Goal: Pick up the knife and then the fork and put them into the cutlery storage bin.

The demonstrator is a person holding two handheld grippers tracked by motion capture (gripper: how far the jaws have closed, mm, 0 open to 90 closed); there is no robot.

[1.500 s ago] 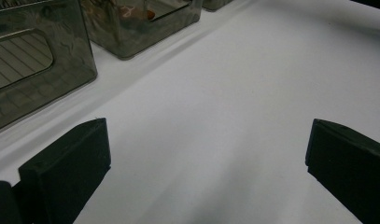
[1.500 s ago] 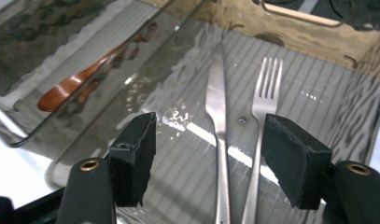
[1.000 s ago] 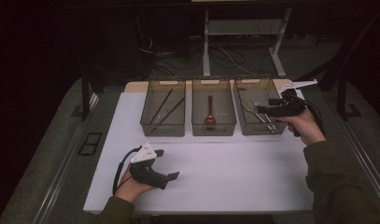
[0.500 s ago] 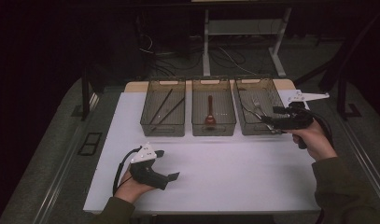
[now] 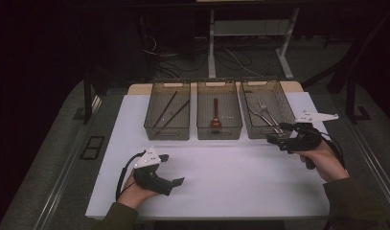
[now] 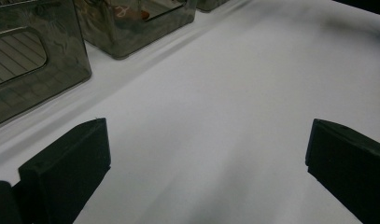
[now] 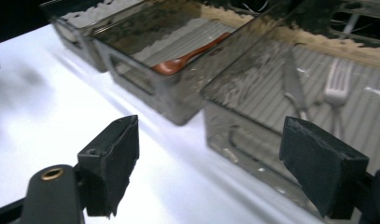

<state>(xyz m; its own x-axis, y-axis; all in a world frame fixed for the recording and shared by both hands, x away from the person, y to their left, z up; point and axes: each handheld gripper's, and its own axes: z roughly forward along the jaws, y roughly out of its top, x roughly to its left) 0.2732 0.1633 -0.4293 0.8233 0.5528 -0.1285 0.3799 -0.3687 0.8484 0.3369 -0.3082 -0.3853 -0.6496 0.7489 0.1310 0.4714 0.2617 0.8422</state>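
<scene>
White worktop (image 5: 231,182): broad bare stretch from centre to the 6 o'clock edge, open for passage between both hands. Obstacles sit at 12 o'clock: three smoky bins in a row, left bin (image 5: 167,111), middle bin (image 5: 219,112), right bin (image 5: 267,110), walls nearly touching, no room to pass between them. Right gripper (image 5: 279,136), jaws apart, sits just beside the right bin's near wall at 3 o'clock. Left gripper (image 5: 171,170), jaws apart, at 7 o'clock, over bare surface, well apart from the bins.

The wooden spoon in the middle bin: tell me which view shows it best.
The high view: the wooden spoon lies whole in the middle bin. The right gripper view catches it through the tinted wall; the left gripper view gives just an orange glimpse.
</scene>
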